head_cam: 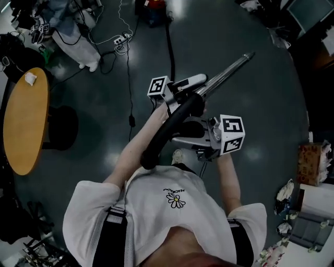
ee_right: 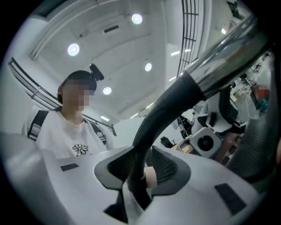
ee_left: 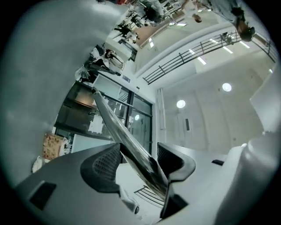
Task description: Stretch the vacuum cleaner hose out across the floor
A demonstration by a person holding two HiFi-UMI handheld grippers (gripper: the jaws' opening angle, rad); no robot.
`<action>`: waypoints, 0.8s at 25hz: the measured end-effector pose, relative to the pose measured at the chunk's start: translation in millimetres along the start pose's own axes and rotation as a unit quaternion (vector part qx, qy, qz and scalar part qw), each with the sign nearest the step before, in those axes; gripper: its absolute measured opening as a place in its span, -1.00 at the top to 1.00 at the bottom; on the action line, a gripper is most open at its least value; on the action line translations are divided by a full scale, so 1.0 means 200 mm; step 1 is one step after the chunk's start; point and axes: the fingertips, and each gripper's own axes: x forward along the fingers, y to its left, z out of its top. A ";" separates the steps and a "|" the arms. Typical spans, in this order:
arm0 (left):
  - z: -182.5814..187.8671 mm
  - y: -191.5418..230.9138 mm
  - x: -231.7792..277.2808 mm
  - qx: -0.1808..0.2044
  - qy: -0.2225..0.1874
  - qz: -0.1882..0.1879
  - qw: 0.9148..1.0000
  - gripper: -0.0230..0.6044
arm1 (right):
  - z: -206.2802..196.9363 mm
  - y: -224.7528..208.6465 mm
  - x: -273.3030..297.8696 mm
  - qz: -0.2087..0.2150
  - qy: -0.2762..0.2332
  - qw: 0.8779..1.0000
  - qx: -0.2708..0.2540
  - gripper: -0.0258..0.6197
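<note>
The vacuum's metal wand tube (head_cam: 227,70) points to the upper right and runs into a curved black handle (head_cam: 167,130). My left gripper (head_cam: 194,86) is shut on the tube just above the handle, and the tube (ee_left: 118,127) runs up between its pads. My right gripper (head_cam: 180,133) is shut on the black handle (ee_right: 162,110), with the pads pressed on both sides. The black hose (head_cam: 170,49) lies on the floor and leads up to the vacuum body (head_cam: 153,10). A ribbed length of hose (ee_right: 259,140) shows at the right of the right gripper view.
An oval wooden table (head_cam: 26,120) and a dark stool (head_cam: 60,128) stand at the left. Cables and a power strip (head_cam: 122,39) lie on the floor, near a person's legs (head_cam: 78,47). A cardboard box (head_cam: 313,164) and clutter sit at the right.
</note>
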 end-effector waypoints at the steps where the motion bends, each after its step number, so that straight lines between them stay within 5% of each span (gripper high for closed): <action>1: 0.03 -0.02 0.01 0.009 -0.009 -0.008 1.000 0.13 | 0.02 -0.02 -0.02 -0.019 -0.009 1.000 -0.002 0.57; 6: 0.09 -0.05 0.05 0.063 -0.019 0.003 0.998 0.13 | 0.12 -0.13 -0.26 -0.120 -0.103 0.986 0.054 0.57; 10: 0.04 -0.08 0.08 0.096 -0.001 0.006 0.995 0.13 | 0.26 -0.20 -0.53 -0.139 -0.240 0.950 0.144 0.57; 14: -0.03 -0.11 0.09 0.155 0.030 0.038 0.987 0.13 | 0.40 -0.30 -0.78 -0.240 -0.271 0.926 0.104 0.57; 17: -0.12 -0.14 0.07 0.230 0.084 0.069 0.967 0.13 | 0.57 -0.41 -0.81 -0.284 -0.249 0.923 0.079 0.56; 20: -0.20 -0.16 0.05 0.284 0.118 0.101 0.946 0.13 | 0.65 -0.44 -0.72 -0.256 -0.222 0.937 0.090 0.48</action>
